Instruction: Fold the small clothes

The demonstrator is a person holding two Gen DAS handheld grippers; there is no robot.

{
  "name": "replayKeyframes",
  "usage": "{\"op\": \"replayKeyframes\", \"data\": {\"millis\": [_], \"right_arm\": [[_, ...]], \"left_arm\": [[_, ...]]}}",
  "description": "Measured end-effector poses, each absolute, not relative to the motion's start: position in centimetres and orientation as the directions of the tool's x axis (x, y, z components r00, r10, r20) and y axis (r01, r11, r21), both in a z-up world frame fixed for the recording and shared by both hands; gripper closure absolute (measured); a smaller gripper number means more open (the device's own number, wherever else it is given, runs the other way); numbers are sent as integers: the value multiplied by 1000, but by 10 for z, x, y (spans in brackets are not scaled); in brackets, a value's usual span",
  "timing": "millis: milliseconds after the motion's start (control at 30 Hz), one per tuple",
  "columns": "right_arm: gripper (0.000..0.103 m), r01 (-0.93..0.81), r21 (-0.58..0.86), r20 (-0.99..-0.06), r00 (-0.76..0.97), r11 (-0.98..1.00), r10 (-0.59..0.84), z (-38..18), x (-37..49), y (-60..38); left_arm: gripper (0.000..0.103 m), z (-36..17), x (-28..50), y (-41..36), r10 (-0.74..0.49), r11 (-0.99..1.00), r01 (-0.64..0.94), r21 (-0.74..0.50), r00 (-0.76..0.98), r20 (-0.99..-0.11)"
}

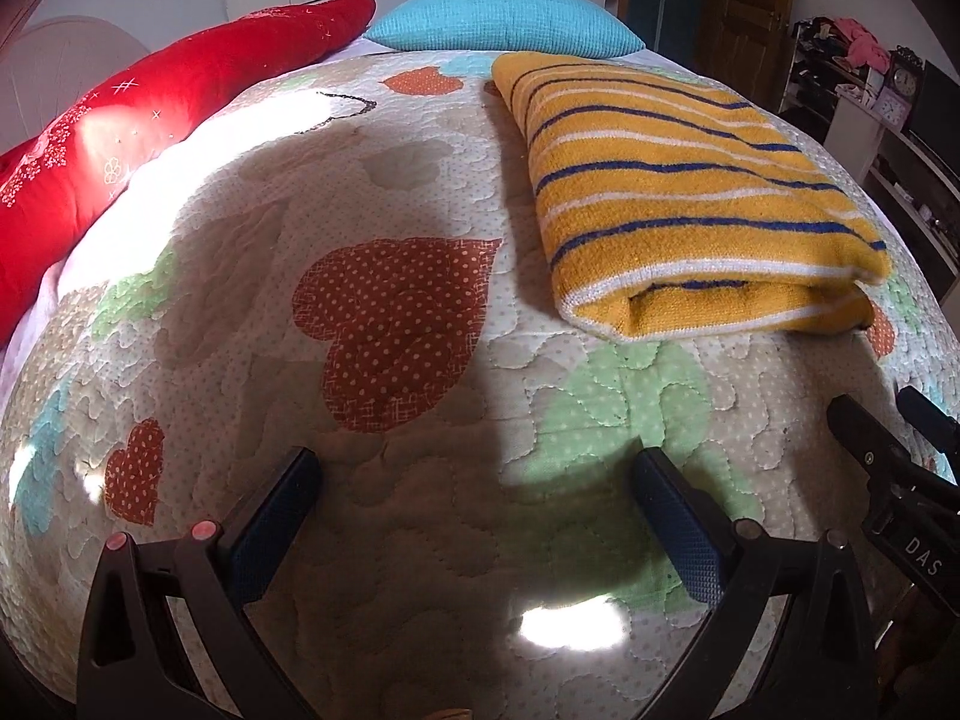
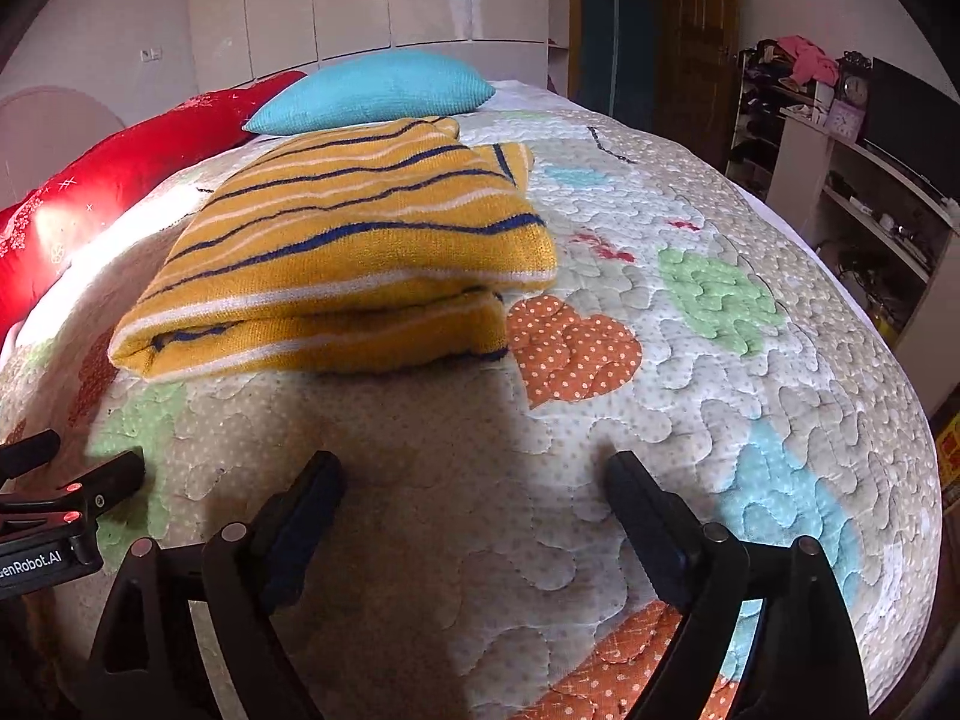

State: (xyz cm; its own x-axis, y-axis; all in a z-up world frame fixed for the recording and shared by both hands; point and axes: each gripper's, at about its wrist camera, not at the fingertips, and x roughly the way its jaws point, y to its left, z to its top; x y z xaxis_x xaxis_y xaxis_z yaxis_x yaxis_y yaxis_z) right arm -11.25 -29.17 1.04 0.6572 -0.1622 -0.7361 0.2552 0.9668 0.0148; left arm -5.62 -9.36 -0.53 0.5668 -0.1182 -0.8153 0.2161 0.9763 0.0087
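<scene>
Left wrist view: the left gripper (image 1: 480,516) stands wide open over the quilt (image 1: 420,540), nothing between its jaws; the folded sweater (image 1: 690,204) lies ahead and to its right, well apart, with the right gripper's tip (image 1: 870,438) at the frame edge. Right wrist view: the right gripper (image 2: 474,510) is likewise wide open and empty, the sweater (image 2: 348,252) ahead and to its left. Risks, as judged: the top layer overhangs the lower at the near right corner and could slide if either jaw drags across it; a pinch aimed low could also catch the quilt. Only the right view shows that uneven corner; only the left shows the near fold's open pocket. A blue pillow (image 1: 504,24) lies beyond.
</scene>
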Motion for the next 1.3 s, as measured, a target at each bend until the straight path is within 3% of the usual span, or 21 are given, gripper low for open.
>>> {"op": "replayKeyframes", "data": {"millis": [467,1300], "right_arm": [[1,248,32,-706,691,968,-154,5,-115,-289],[0,274,-13,-714,670,962,-201,2,-110,-285]], "left_arm": [[0,-7,-50,-90,-137,977,212,-23,541,-830],[0,-6,-42,-91,-113,982,187,-19,504,-856]]}}
